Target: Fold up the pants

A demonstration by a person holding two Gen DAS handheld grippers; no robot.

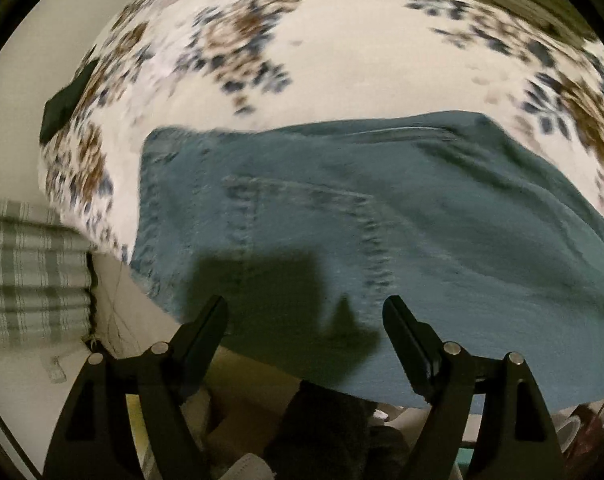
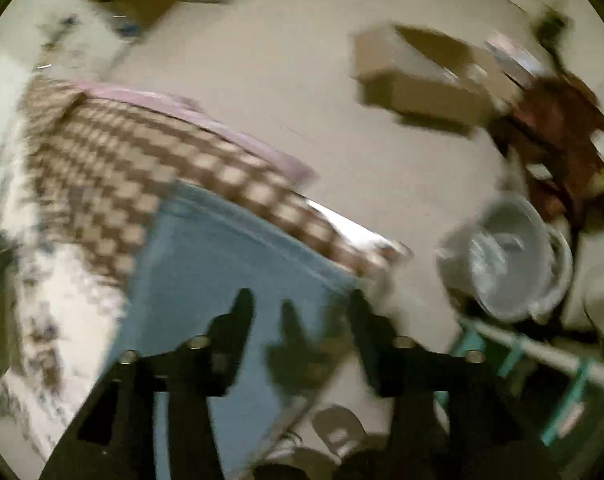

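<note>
1. The pants [image 1: 381, 224], blue denim, are seen lying on a floral bedspread [image 1: 333, 60], with a stitched back pocket [image 1: 302, 216] facing up in the left wrist view.
2. The near edge of the denim is seen hanging over the edge of the bed, just in front of the left gripper [image 1: 305, 308].
3. The left gripper is held released: its two black fingers [image 1: 206, 328] are spread wide apart, and nothing is gripped between them.
4. A dark shadow of the tool is cast on the denim right between those fingers.
5. A green plaid cloth [image 1: 30, 264] is seen at the left edge of that view, beside the bedspread, and a dark item [image 1: 66, 100] is seen lying on the bed's far left edge.
6. In the right wrist view everything is heavily blurred; a strip of the pants [image 2: 222, 280] is seen running from the middle of the picture down toward the right gripper [image 2: 302, 304].
7. The right gripper is held released too: its fingers [image 2: 238, 320] are parted with open space between them, and the denim is not seen clamped.
8. A brown-and-cream checkered cloth [image 2: 122, 160] is seen beside the denim, on its far side.
9. On the pale floor [image 2: 302, 100], well apart from the bed, a cardboard box [image 2: 417, 76] and a light round tub [image 2: 509, 256] are made out.
</note>
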